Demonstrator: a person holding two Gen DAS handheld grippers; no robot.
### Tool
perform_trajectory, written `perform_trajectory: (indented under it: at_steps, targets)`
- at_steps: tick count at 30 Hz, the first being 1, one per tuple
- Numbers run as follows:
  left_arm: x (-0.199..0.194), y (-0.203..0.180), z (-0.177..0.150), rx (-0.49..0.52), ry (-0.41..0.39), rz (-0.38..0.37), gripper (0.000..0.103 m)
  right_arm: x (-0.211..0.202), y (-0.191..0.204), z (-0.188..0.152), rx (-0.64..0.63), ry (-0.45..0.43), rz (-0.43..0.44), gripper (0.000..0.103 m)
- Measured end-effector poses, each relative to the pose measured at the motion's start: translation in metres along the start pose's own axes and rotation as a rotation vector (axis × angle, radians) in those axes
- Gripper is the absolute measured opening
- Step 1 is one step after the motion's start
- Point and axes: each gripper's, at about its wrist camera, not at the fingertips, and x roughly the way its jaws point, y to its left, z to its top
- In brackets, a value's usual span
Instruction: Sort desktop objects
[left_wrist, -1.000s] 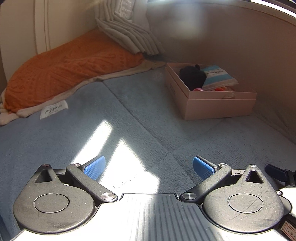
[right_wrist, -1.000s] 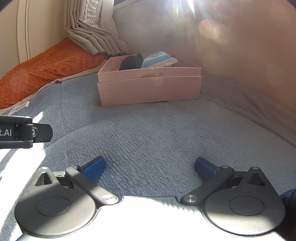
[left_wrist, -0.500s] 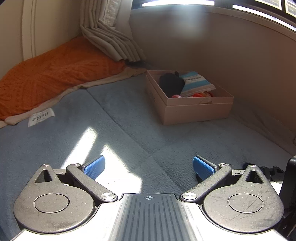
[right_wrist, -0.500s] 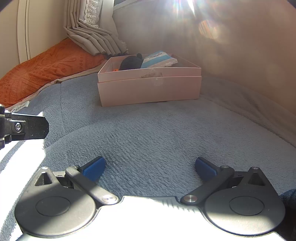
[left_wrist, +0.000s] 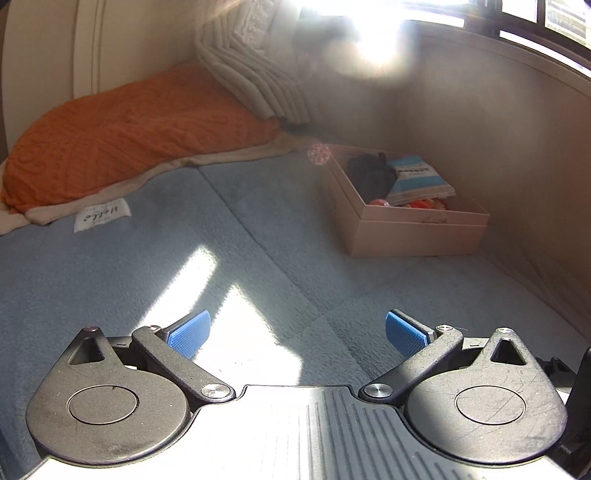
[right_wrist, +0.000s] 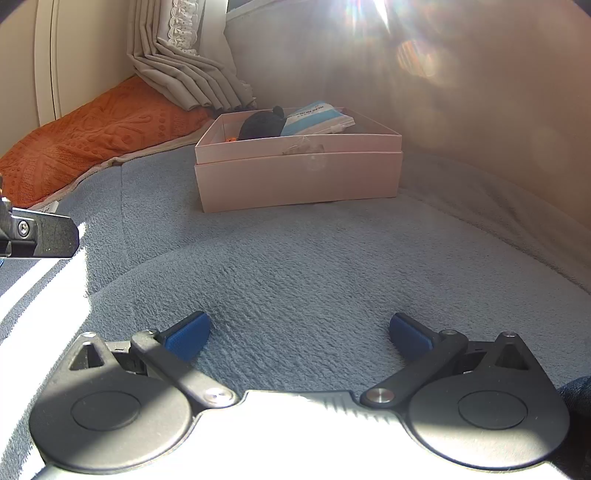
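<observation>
The pink box (right_wrist: 295, 177) sits toward the far edge of the grey-blue blanket (right_wrist: 314, 266), close to the beige wall (right_wrist: 480, 92) behind it. It's open on top and already has stuff in it: a black fuzzy thing (right_wrist: 260, 123), a blue and white booklet (right_wrist: 314, 117) leaning beside that, and from the left wrist view some small red and orange bits (left_wrist: 421, 203) tucked under the booklet, too small to tell what they are.

Left gripper (left_wrist: 295, 332) is low over the near part of the blanket with its blue pads (left_wrist: 188, 334) spread wide, nothing between them. Right gripper (right_wrist: 299, 334) is the same, spread wide and empty, pointing straight at the box.

Over at the far left corner there's an orange cushion (left_wrist: 129, 129), a curtain (right_wrist: 184, 66) bunched behind it, and a white tag (left_wrist: 101, 214) on the blanket's edge. Sun patch (left_wrist: 236, 325) on the blanket and lots of glare up top.
</observation>
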Motion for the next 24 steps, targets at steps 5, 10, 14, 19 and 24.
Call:
perform_trajectory:
  at_steps: [5, 10, 14, 19, 24]
  targets:
    - [0.0048, -0.0007, -0.0022, 0.0, 0.014, 0.002, 0.103, -0.0002, -0.0002, 0.0001, 0.0, 0.0, 0.0, 0.103]
    - [0.0033, 0.0001, -0.0031, 0.003, 0.014, 0.008, 0.103, -0.0005, -0.0006, 0.0002, 0.0, 0.0, 0.0, 0.103]
    - [0.0012, 0.0015, -0.0021, -0.001, 0.008, 0.012, 0.103, -0.0007, -0.0006, 0.0003, 0.0, 0.0, 0.0, 0.103]
    - [0.0002, 0.002, -0.0016, -0.004, 0.006, 0.01, 0.103, -0.0006, -0.0006, 0.0002, 0.0, 0.0, 0.0, 0.103]
    - [0.0007, 0.0012, -0.0014, -0.003, 0.008, 0.009, 0.103, -0.0004, -0.0004, 0.0002, 0.0, 0.0, 0.0, 0.103]
